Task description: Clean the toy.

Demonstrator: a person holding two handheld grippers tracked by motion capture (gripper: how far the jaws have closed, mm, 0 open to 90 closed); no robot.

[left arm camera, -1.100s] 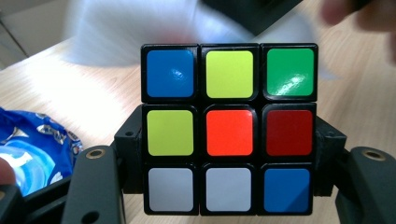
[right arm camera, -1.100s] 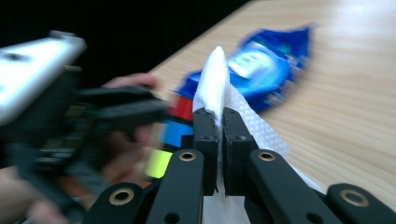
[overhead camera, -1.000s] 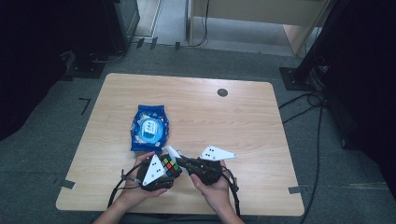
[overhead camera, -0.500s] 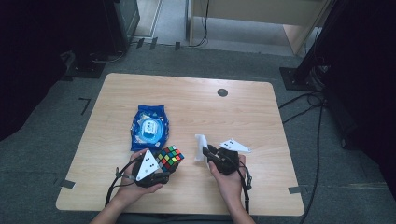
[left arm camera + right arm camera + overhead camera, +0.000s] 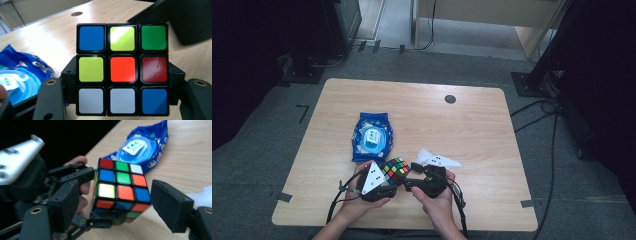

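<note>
Just below the blue wipes pack, the left gripper clamps the cube; right gripper, fingers just spread wide, straddles it. Square both pads on opposite faces before closing.

A lab or test room: bare wooden table on grey carpet; black stands and trailing cables around.

Three cameras, one cube in common.
Fixed overhead, looking forward and down across the whole table; one riding the left gripper, pressed close against the cube's face; one riding the right gripper, near, facing cube, left gripper and blue packet.
</note>
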